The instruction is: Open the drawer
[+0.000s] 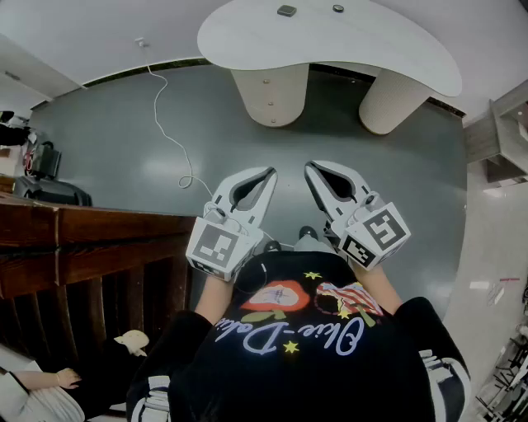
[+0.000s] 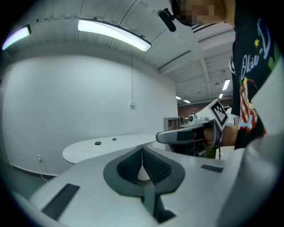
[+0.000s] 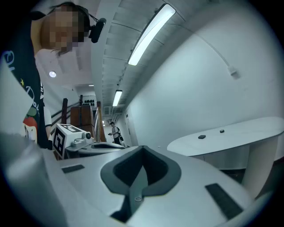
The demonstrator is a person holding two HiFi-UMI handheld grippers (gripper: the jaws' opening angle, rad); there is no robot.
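Left gripper (image 1: pixel 266 175) and right gripper (image 1: pixel 312 170) both pinched closed, empty; white table (image 1: pixel 247 33) at 12 o'clock, no drawer visible to judge.

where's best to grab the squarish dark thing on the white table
Probably across its two opposite edges, from straight above: the squarish dark thing lies flat and low on the white table, with bare top round it. Finer shape is too small to tell.
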